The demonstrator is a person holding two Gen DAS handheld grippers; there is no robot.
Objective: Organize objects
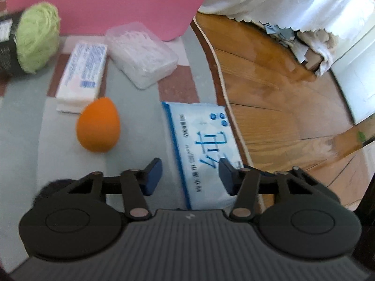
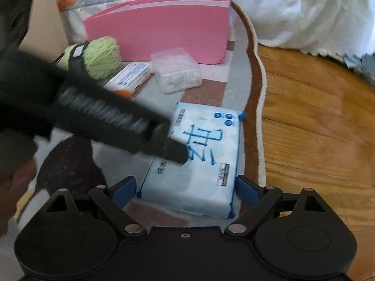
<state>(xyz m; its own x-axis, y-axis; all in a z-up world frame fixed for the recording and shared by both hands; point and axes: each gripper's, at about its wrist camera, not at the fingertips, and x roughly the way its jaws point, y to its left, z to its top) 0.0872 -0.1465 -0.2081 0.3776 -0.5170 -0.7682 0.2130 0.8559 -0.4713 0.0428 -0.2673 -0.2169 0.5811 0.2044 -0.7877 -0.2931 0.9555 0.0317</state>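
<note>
A blue-and-white tissue pack lies flat on the rug near its edge; it also shows in the right wrist view. My left gripper is open and hovers over the pack's near end; in the right wrist view it reaches in from the left above the pack. My right gripper is open, its blue pads on either side of the pack's near end. An orange egg-shaped sponge, a white packet, a clear plastic box and green yarn lie farther back.
A pink box stands at the rug's far end, also in the right wrist view. The rug ends in a brown border, with wooden floor to the right. A bed with white skirt runs behind.
</note>
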